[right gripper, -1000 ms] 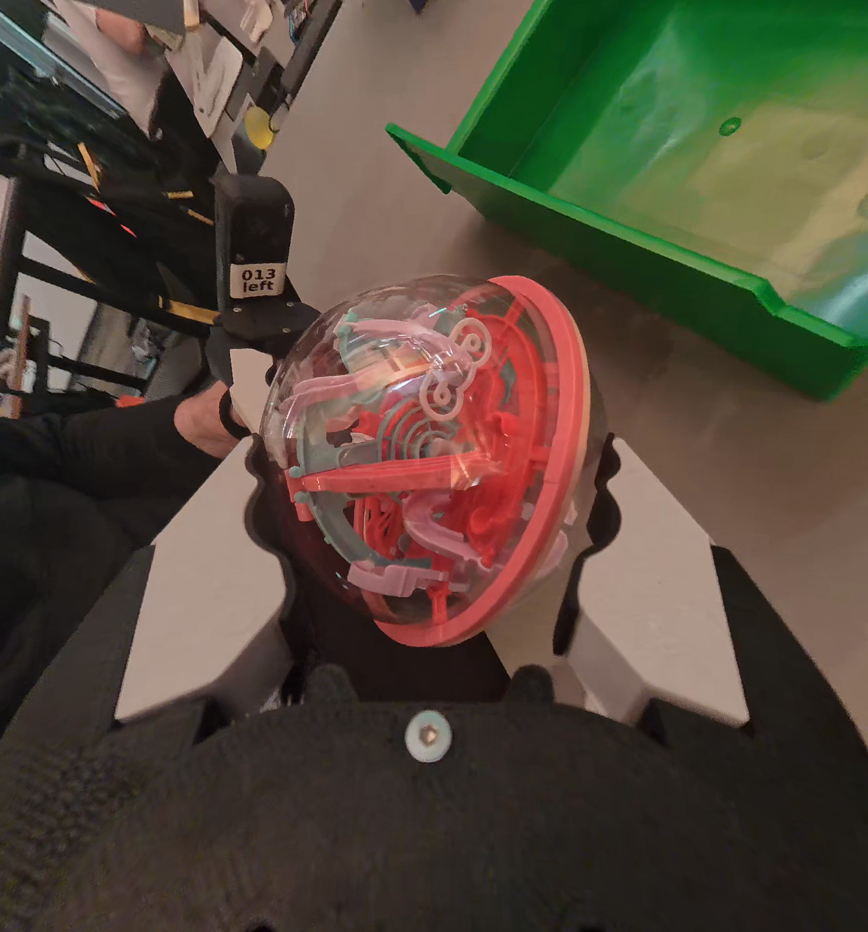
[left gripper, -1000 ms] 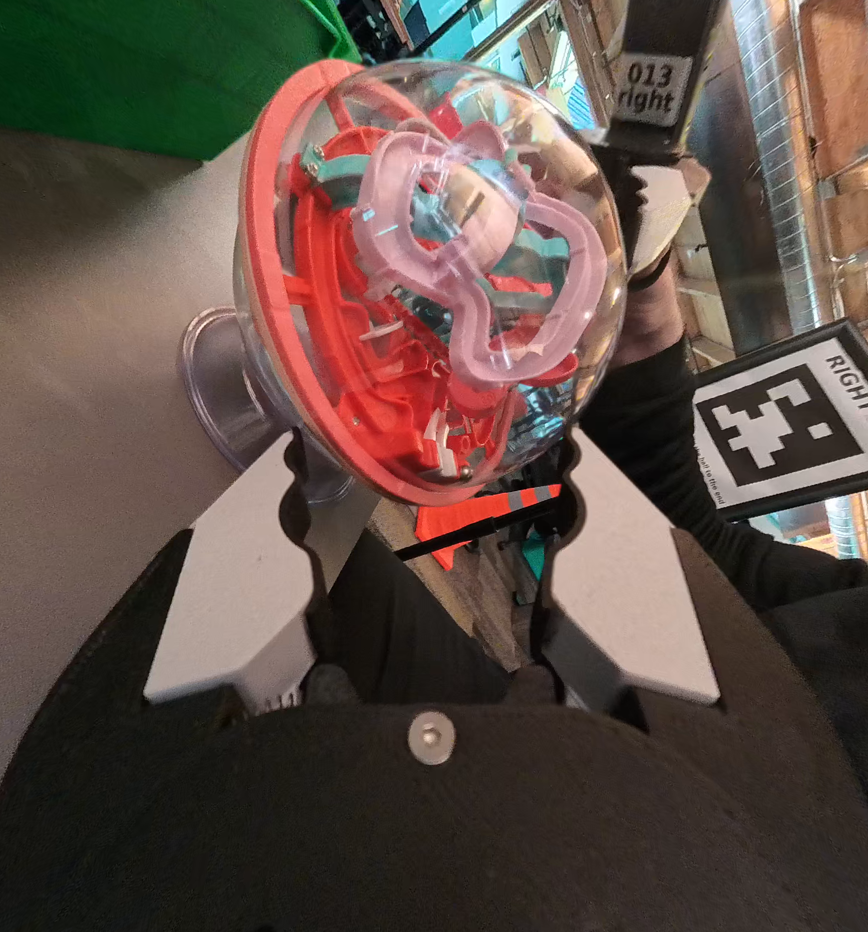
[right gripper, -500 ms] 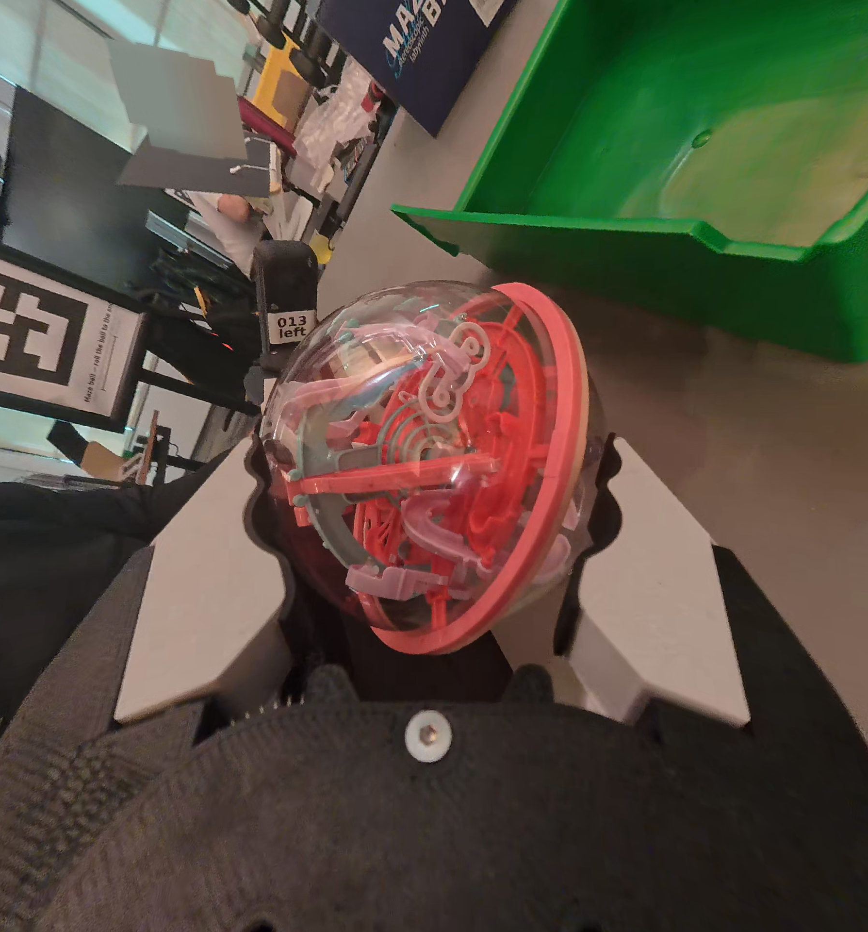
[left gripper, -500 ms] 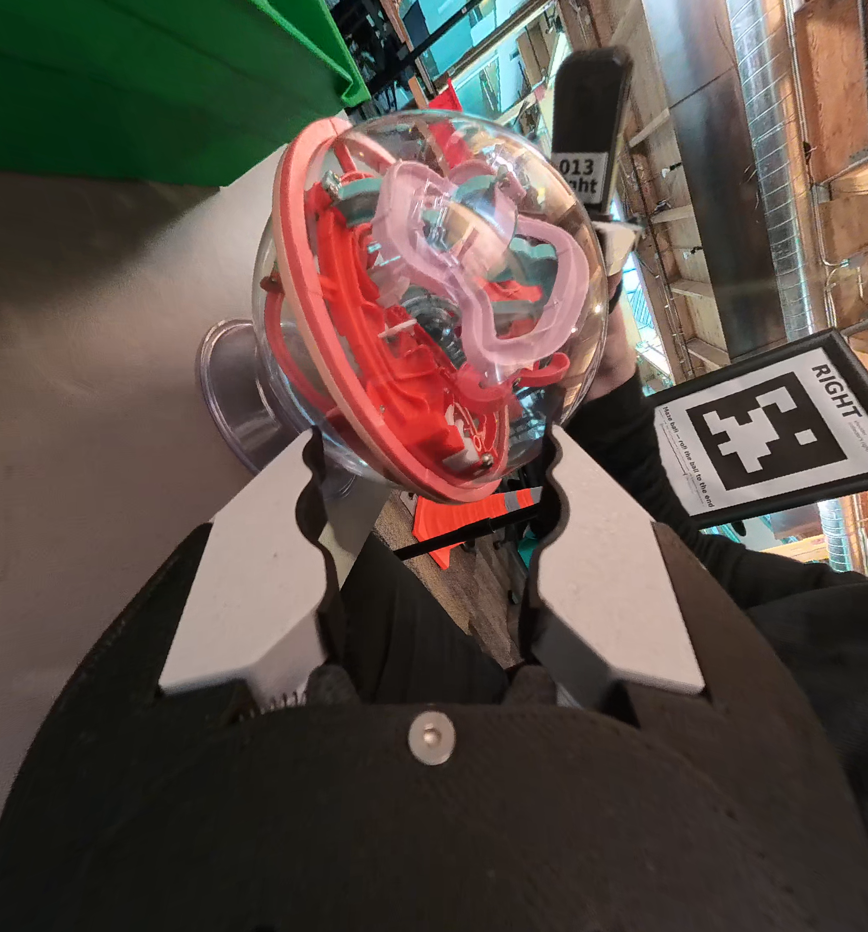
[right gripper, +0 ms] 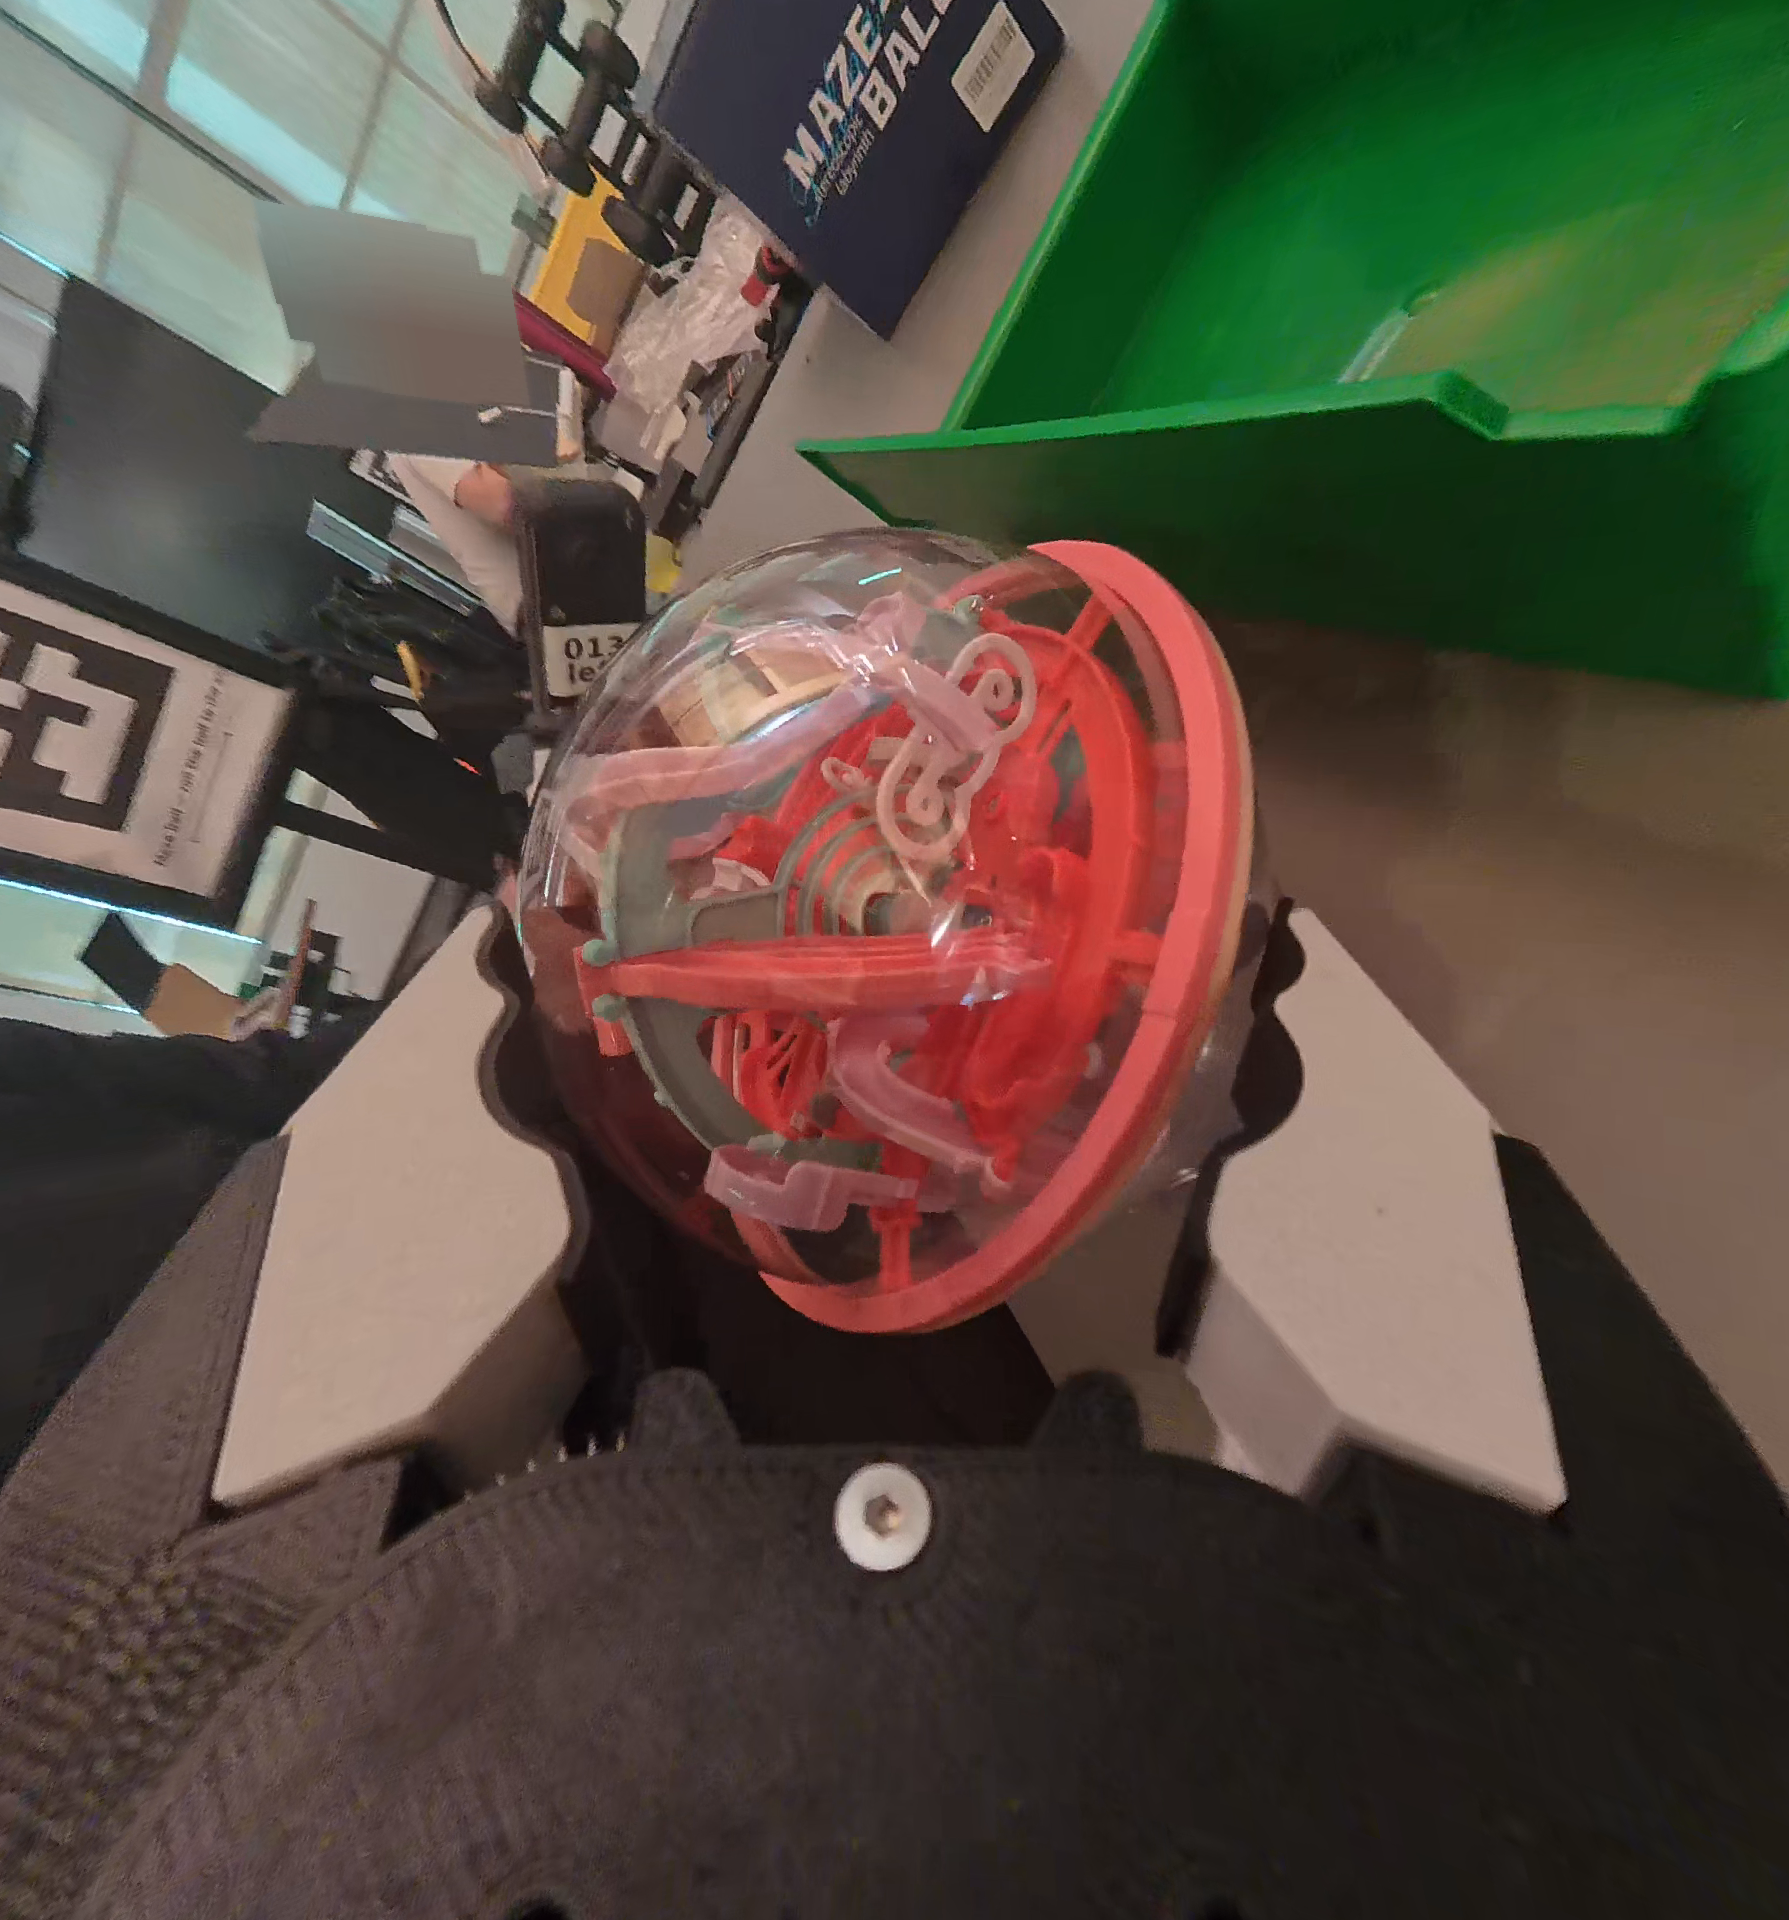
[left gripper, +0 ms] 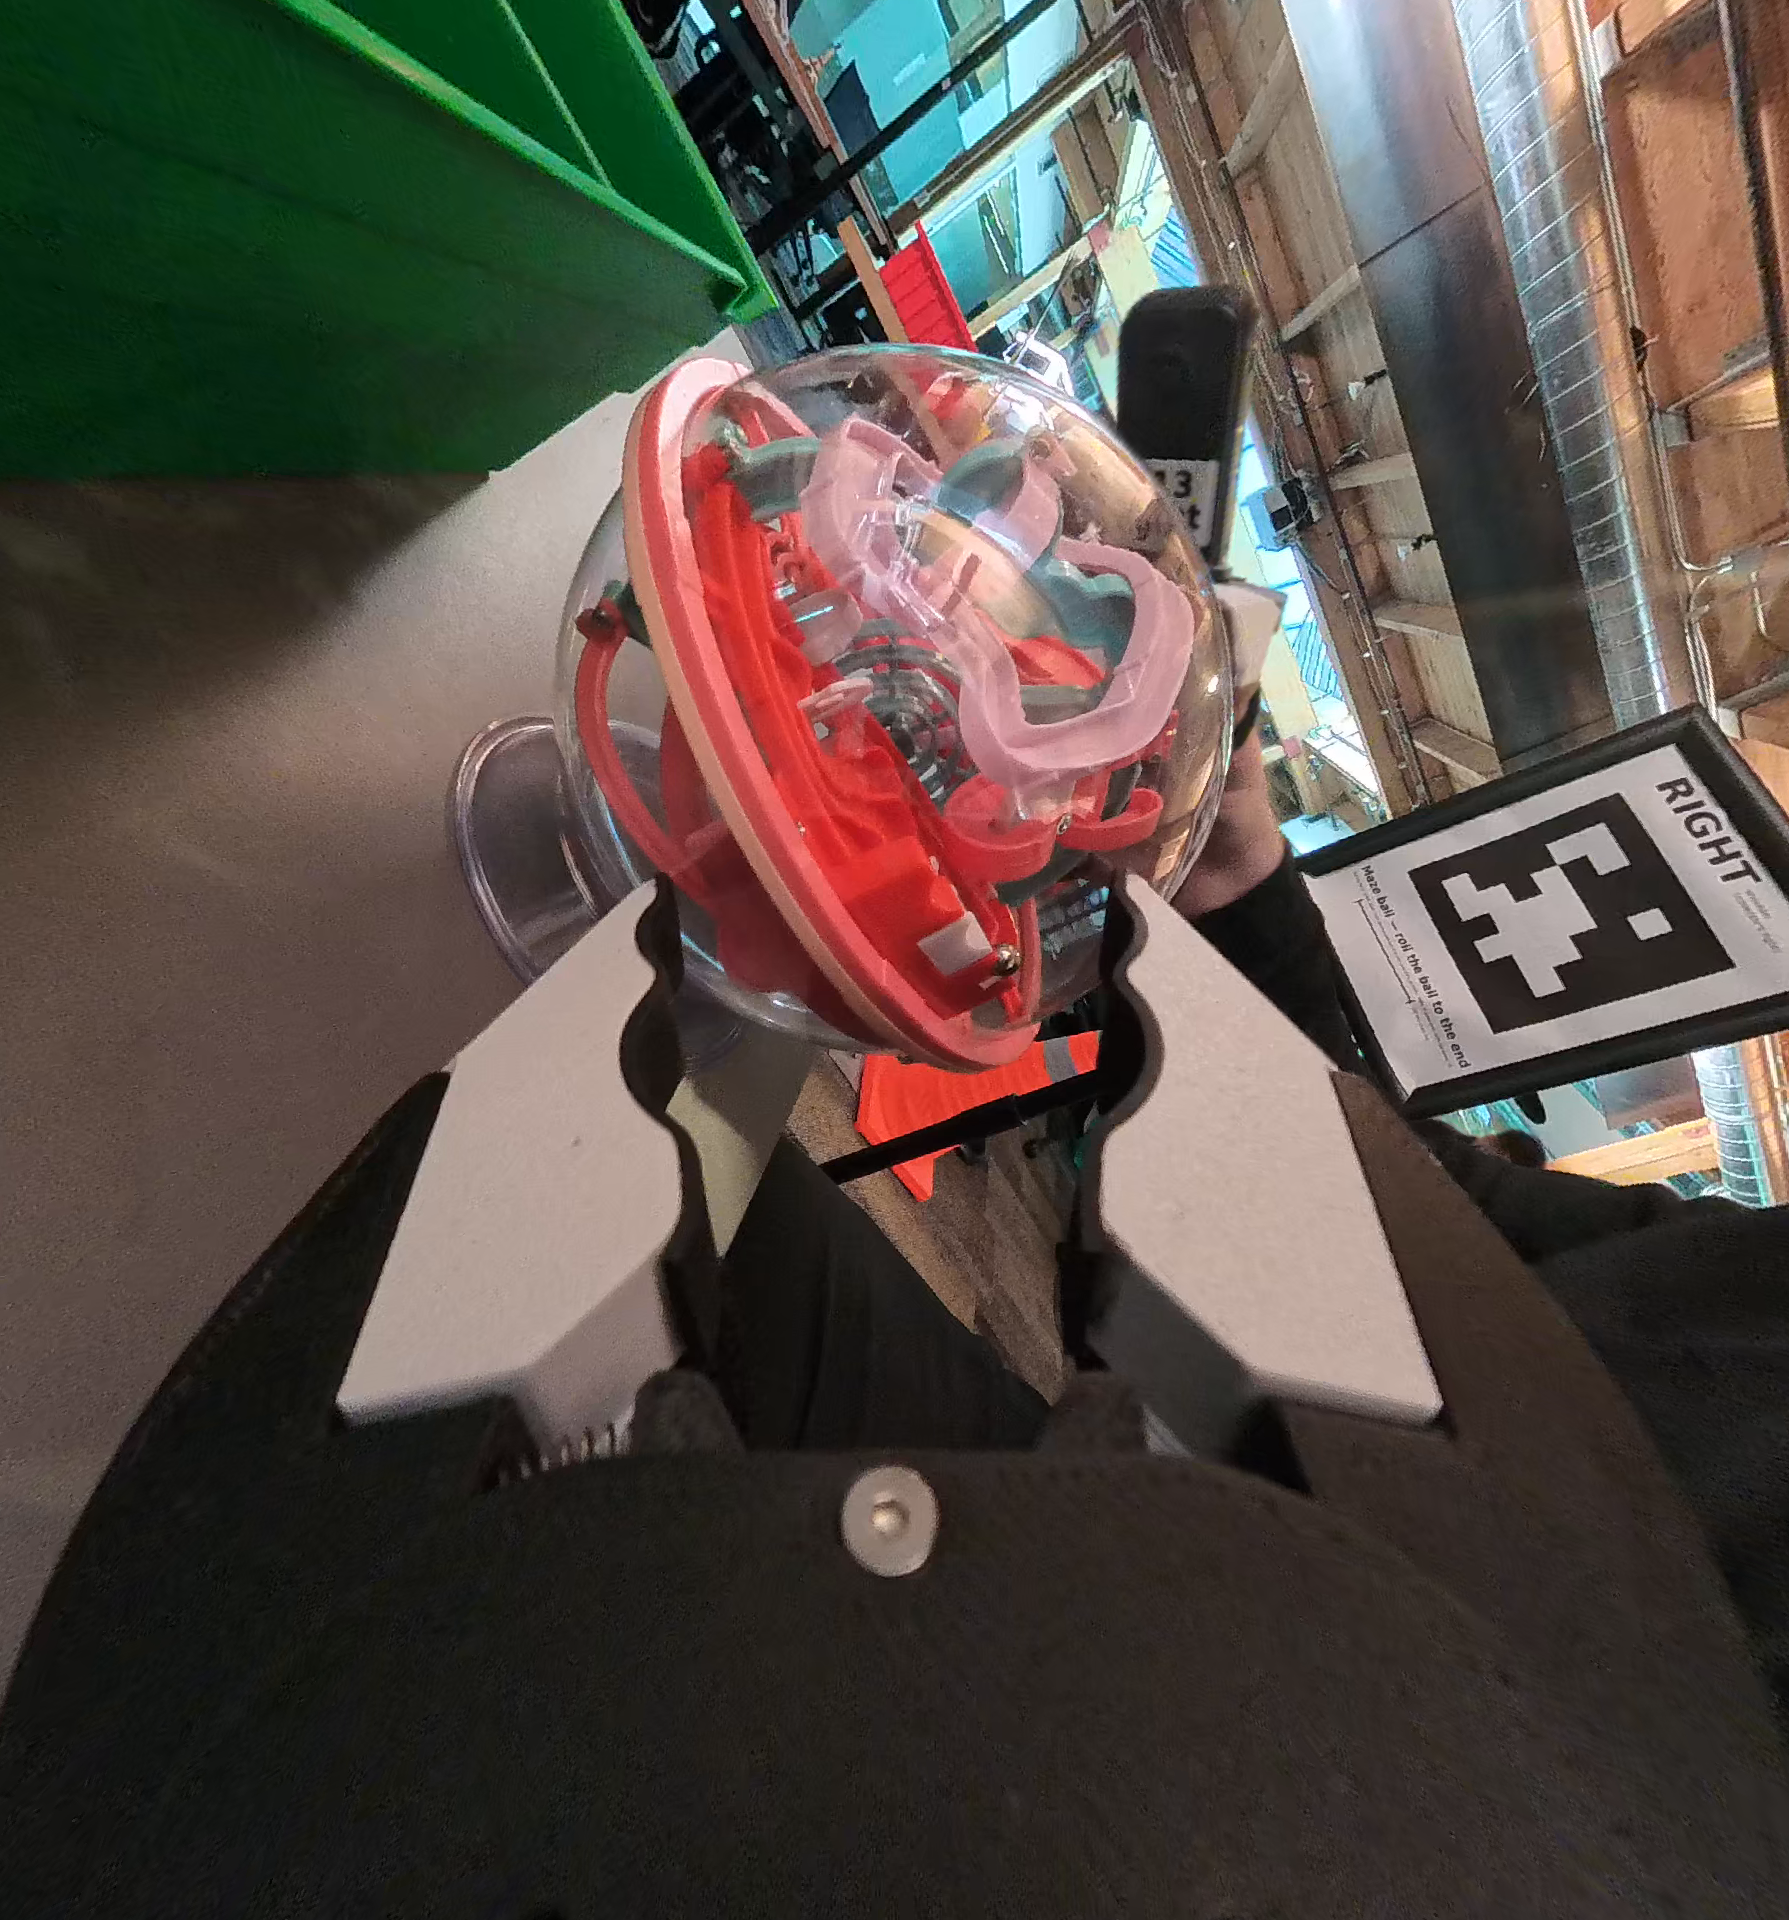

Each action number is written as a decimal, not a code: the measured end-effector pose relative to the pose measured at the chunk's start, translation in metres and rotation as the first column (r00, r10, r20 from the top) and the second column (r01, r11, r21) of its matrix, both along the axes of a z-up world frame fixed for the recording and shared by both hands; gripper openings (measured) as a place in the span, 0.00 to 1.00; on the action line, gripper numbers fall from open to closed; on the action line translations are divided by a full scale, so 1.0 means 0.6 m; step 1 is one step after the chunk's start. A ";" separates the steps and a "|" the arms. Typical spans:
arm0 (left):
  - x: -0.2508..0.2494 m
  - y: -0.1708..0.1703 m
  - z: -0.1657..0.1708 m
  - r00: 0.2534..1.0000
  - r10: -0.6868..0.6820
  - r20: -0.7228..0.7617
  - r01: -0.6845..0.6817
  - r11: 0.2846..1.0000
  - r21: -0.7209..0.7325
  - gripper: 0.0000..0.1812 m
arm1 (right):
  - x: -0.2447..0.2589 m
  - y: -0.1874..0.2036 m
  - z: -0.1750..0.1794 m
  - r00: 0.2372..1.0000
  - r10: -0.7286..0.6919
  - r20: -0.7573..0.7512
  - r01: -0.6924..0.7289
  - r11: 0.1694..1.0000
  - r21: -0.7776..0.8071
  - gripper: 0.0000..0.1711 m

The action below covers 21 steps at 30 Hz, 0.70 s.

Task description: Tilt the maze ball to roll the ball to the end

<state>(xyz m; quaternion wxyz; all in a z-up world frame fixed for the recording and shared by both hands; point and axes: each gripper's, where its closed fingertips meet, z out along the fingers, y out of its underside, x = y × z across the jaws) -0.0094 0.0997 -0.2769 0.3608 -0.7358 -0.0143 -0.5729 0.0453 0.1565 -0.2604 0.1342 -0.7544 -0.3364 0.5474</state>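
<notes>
- We hold the maze ball (left gripper: 895, 696) (right gripper: 885, 945) above the grey table (left gripper: 194, 831), both tools gripping it from opposite sides.
- Our left tool (left gripper: 890, 935) is clamped on its lower shell.
- Our right tool (right gripper: 890, 997) is clamped across its red equator ring (right gripper: 1176, 904).
- A small steel ball (left gripper: 1007, 961) sits near the ring's low edge.
- A clear stand (left gripper: 516, 831) rests on the table behind; a green bin (right gripper: 1389, 416) lies beyond.

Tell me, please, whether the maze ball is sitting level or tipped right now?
Tipped: the maze ball is held off the table between both grippers, its red equator ring running steeply slanted, not level.
</notes>
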 end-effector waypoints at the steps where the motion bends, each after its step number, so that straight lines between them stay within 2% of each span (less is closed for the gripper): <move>1: -0.002 0.000 0.000 1.000 0.002 0.005 -0.002 1.000 0.001 0.42 | 0.001 0.002 0.002 1.000 -0.002 0.016 0.002 0.999 0.035 0.79; 6: -0.013 -0.003 0.002 1.000 0.015 0.019 -0.015 1.000 0.003 0.42 | 0.010 0.007 0.019 0.992 0.023 0.128 -0.052 0.973 0.225 0.79; 7: -0.011 -0.005 0.000 1.000 0.010 0.023 -0.010 1.000 -0.004 0.42 | 0.010 0.003 0.018 0.987 0.045 0.153 -0.082 0.966 0.244 0.75; 10: 0.002 -0.007 -0.003 0.999 0.012 0.046 -0.011 1.000 -0.026 0.43 | 0.006 -0.001 0.020 0.983 0.074 0.167 -0.119 0.954 0.274 0.74; 21: -0.004 0.002 0.005 0.999 0.033 0.001 -0.033 0.999 -0.031 0.41 | 0.009 0.004 0.015 0.997 0.015 0.076 -0.031 0.978 0.205 0.75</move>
